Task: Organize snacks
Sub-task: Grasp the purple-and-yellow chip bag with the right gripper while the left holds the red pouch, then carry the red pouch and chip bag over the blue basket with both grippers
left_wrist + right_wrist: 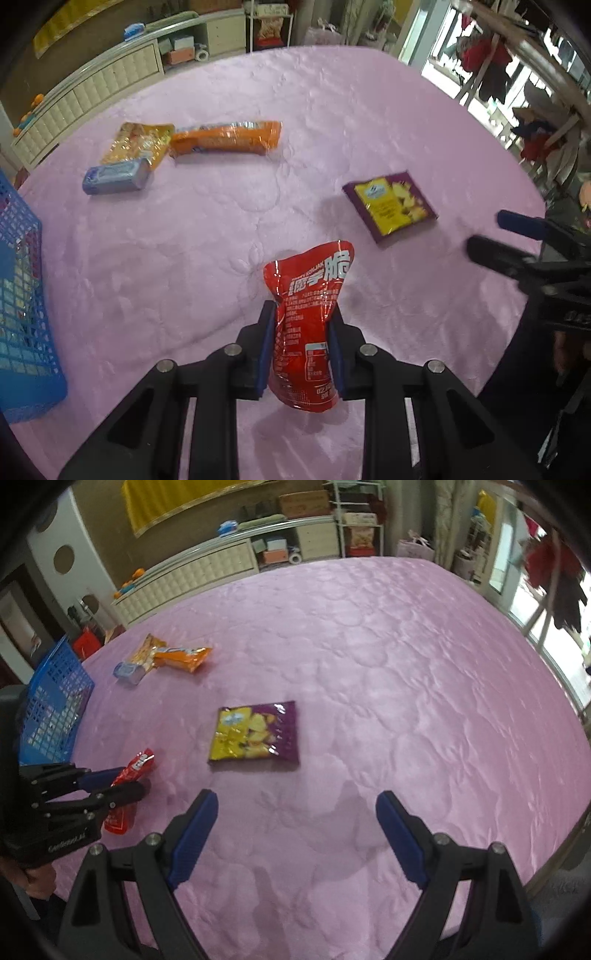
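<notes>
left gripper (301,343): clamped on red pouch (308,325), long axis held along the fingers | basket (22,295): located to its left, nearest this hand | right gripper (297,834): spread, nothing held

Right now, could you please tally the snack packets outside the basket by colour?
Red: 1, the red snack pouch, gripped by the left gripper.
Orange: 1, orange packet.
Yellow-orange: 1, yellow packet.
Light blue: 1, blue pack.
Purple-and-yellow: 1, chip bag.
Total: 5
</notes>
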Demonstrator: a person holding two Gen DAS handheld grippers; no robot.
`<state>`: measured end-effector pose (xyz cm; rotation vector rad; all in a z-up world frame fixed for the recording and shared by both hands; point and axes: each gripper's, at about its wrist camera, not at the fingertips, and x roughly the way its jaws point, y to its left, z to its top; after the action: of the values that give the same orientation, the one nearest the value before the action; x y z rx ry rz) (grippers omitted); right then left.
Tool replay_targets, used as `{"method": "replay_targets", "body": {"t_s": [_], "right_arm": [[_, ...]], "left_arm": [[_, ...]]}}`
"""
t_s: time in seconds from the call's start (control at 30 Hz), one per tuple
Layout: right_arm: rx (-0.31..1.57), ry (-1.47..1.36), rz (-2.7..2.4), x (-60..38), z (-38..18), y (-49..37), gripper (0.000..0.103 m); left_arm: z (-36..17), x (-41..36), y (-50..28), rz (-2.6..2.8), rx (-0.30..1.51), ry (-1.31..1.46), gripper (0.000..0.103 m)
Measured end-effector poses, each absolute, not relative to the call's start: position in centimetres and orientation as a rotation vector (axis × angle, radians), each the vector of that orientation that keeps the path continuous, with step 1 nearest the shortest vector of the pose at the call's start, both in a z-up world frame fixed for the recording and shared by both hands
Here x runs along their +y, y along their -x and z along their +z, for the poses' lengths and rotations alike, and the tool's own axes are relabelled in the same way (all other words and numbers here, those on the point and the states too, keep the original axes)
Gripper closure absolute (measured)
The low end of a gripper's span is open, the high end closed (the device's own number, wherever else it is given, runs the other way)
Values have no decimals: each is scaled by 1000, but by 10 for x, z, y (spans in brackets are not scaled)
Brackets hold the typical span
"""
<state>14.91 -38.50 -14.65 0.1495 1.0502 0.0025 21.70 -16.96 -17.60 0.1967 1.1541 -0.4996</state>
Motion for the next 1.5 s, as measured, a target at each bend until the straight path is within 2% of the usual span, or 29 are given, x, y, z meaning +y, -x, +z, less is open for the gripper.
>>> {"method": "replay_targets", "body": {"t_s": [0.5,0.7,0.8,0.93,0.97,1.2,1.5], "right_arm": [[1171,-79,60,-350,-177,-216,13],[1140,-14,-8,-339,-182,-218,13],[1101,14,-32,-332,-182,-209,20],[1056,-39,-53,-339,-175,-195,42],[1052,-72,-47,-343,-174,-191,44],[1015,-103,-23,-350,-150,-165,46],[892,-80,72,-310,-78,-141,46]], "left_arm": [[-170,-158,-240,-426,1140,-139,79],[-176,-157,-249,-419,1156,-148,79],[-176,-158,-250,-429,1153,-148,79],[-177,-159,-249,-423,1163,-158,79],[-175,-159,-247,-416,1158,-161,79],[-148,-146,-234,-393,1112,-123,79],[-78,-117,-201,-363,961,-113,79]]}}
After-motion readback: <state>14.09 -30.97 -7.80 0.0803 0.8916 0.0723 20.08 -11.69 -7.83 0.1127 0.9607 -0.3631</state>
